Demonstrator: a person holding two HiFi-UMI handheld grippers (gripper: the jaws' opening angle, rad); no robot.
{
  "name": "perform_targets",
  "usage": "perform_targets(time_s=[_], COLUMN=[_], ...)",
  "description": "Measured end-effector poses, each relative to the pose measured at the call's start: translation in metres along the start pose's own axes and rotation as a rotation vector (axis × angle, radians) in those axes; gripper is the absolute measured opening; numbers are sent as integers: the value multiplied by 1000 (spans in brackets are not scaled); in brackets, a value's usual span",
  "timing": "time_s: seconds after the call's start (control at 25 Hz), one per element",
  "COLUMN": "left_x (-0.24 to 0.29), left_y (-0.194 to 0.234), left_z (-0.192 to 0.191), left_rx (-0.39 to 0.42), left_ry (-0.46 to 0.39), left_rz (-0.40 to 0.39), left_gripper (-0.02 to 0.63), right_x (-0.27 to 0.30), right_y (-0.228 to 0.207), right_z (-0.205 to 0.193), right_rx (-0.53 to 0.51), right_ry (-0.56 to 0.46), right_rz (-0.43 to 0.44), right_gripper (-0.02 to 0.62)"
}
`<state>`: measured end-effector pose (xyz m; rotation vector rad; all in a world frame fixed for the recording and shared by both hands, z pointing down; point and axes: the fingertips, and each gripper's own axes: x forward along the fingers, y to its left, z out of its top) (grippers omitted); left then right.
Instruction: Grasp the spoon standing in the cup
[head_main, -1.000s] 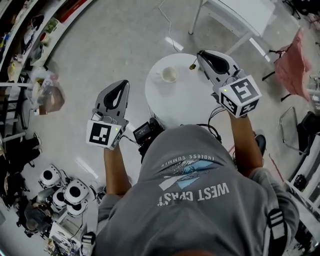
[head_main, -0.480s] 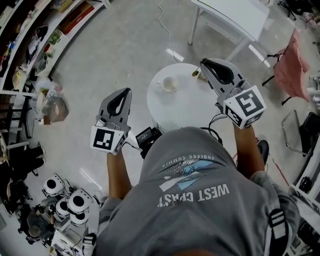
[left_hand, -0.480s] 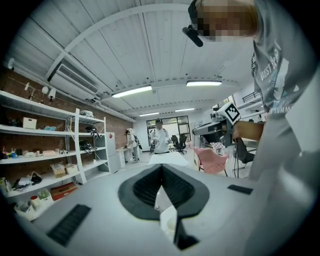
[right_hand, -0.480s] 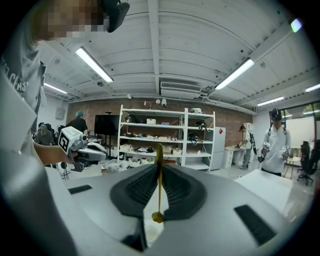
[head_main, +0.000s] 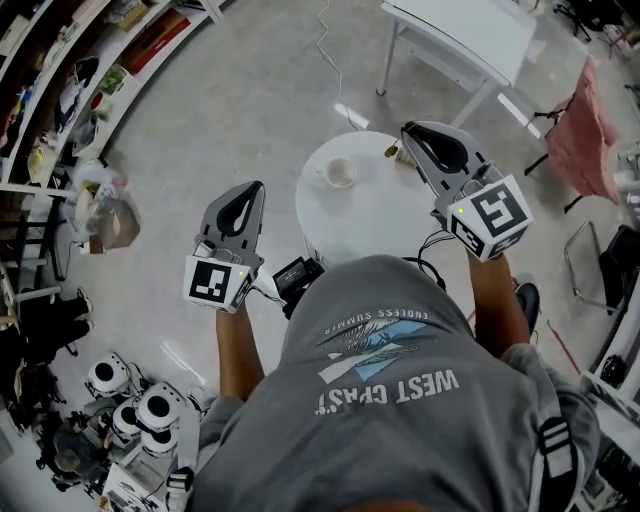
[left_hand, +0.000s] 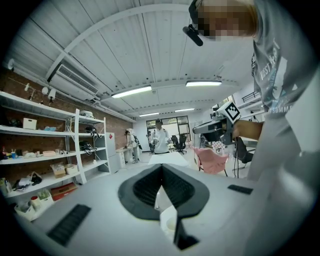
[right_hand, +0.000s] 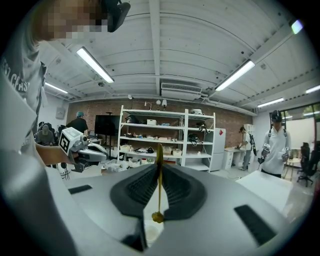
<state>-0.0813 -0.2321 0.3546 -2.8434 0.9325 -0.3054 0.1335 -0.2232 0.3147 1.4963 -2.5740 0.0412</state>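
Observation:
A white cup (head_main: 340, 172) stands on the small round white table (head_main: 370, 215). My right gripper (head_main: 408, 131) hovers over the table's far right edge, to the right of the cup, shut on a thin gold spoon (head_main: 392, 151). In the right gripper view the spoon (right_hand: 159, 185) runs upright between the closed jaws, one rounded end low at the gap's bottom. My left gripper (head_main: 249, 187) hangs over the floor left of the table with nothing in it. Its jaw tips (left_hand: 161, 166) meet.
A rectangular white table (head_main: 470, 30) and a chair with pink cloth (head_main: 590, 130) stand beyond the round table. Shelves (head_main: 60, 90) line the left wall. Several round white devices (head_main: 140, 395) sit on the floor at lower left. A person in white (left_hand: 160, 137) stands far off.
The table and both grippers sit a little lower in the head view than a second ago. The spoon stays in the right gripper, at about the same spot beside the cup.

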Motion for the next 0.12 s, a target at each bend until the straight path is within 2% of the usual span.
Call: perform_targets(time_s=[0.12], left_x=[-4], left_y=[2], left_z=[-1], left_rx=[-7], left_ry=[-3], left_rz=[-2], left_gripper=[5], right_x=[2], right_y=[4], right_z=[2], right_rx=[-3], right_ry=[4], right_rz=[-2], right_gripper=[26])
